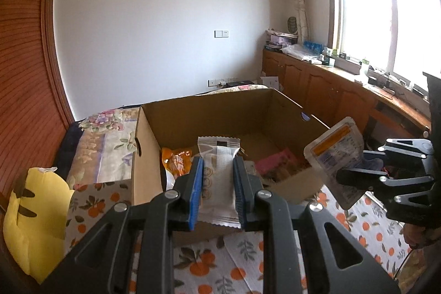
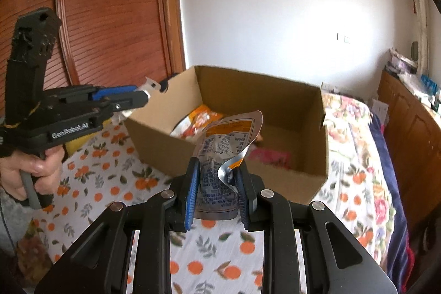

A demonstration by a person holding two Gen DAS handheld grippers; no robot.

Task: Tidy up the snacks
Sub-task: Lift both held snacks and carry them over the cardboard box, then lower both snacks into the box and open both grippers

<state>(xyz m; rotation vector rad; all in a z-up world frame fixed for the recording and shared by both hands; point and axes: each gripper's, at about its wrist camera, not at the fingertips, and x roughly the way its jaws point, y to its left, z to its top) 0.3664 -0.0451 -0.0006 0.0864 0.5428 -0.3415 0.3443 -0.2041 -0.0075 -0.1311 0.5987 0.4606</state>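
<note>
Left wrist view: left gripper (image 1: pixel 217 183) clamped narrow on a white bar (image 1: pixel 218 178), blue pads pressing both sides, held above the near edge of the box (image 1: pixel 209 112). Orange pack (image 1: pixel 176 161) & pink pack (image 1: pixel 275 163) lie inside the box. At right, right gripper (image 1: pixel 347 178) pinches a pouch (image 1: pixel 335 156). Only here: yellow cushion (image 1: pixel 33 222) at left, window (image 1: pixel 386 18) far right.

Right wrist view: right gripper (image 2: pixel 217 186) nipped on the crumpled pouch (image 2: pixel 223 156), near side of the box (image 2: pixel 248 84). Only here: a hand (image 2: pixel 24 172) gripping the left gripper's (image 2: pixel 143 95) handle at left.
</note>
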